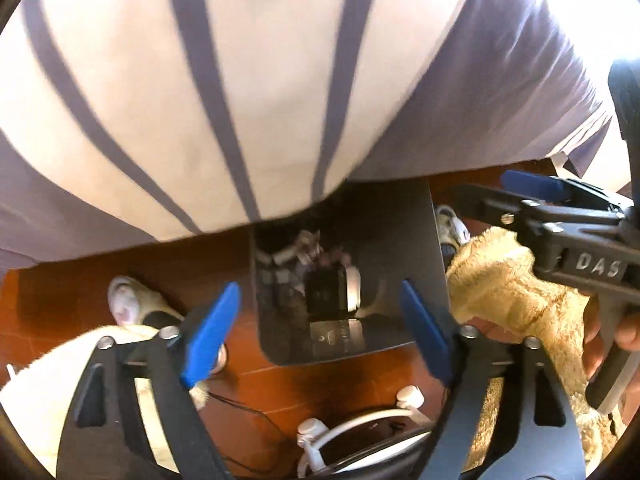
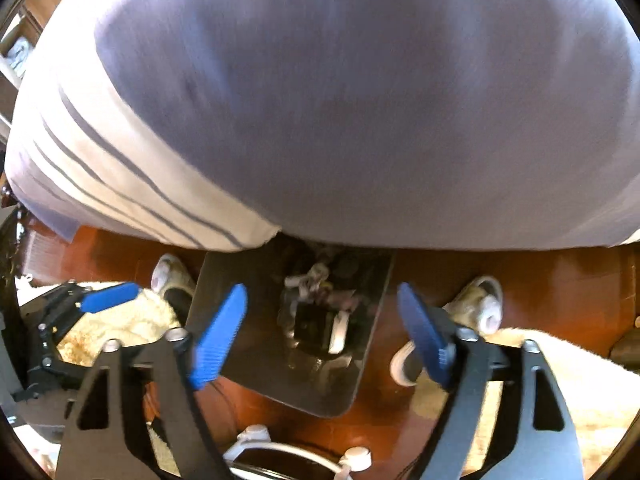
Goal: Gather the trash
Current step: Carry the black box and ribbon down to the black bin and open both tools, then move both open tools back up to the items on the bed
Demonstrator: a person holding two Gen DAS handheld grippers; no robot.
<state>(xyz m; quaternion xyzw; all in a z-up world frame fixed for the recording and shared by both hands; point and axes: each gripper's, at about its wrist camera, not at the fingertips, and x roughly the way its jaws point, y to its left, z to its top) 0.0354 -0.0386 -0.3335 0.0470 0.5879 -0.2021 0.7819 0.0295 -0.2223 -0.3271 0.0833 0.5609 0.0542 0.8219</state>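
Observation:
A dark rectangular trash bin (image 1: 404, 240) stands on the wooden floor at the bed's edge, with crumpled paper, a black box and other trash (image 1: 320, 276) inside. It also shows in the right wrist view (image 2: 248, 288), with the trash (image 2: 316, 304) in it. My left gripper (image 1: 320, 332) is open and empty above the bin's near rim. My right gripper (image 2: 320, 332) is open and empty above the bin too; it shows at the right edge of the left wrist view (image 1: 560, 208).
A bed with a striped white and lilac cover (image 1: 240, 80) fills the upper half of both views. The person's white shoes (image 1: 128, 300) (image 2: 480, 304) stand on either side of the bin. Fuzzy cream trousers (image 1: 512, 280) and white cables (image 1: 360, 424) lie close below.

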